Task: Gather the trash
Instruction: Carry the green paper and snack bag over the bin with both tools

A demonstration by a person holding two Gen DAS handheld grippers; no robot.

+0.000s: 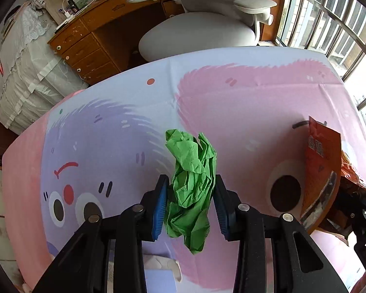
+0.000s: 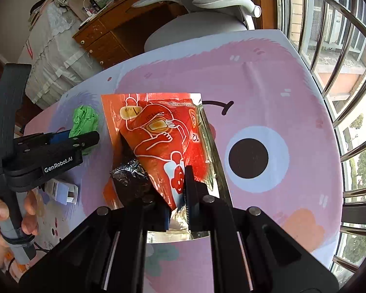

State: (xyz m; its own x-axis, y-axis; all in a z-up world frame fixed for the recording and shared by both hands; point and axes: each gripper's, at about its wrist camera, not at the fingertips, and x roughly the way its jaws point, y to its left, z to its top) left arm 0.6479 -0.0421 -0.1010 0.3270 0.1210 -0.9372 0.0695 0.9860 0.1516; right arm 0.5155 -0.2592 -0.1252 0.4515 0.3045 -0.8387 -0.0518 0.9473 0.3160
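Right gripper (image 2: 177, 195) clamps the pouch (image 2: 158, 134) by its mouth. Left gripper (image 1: 190, 202) pinches green paper (image 1: 191, 183) – both over the table (image 1: 256, 102). Step: loading; next, paper into pouch.

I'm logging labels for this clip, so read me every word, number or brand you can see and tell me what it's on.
"GenRobot.AI": white print on the side of the left gripper, seen from the right wrist view.
"12": upside down on the orange snack bag.
Yellow label on the bag: starts with "1", rest too blurred.
QR codes on the bag's back: no readable text.
Small print at the left gripper's rear edge: cut off, unreadable.
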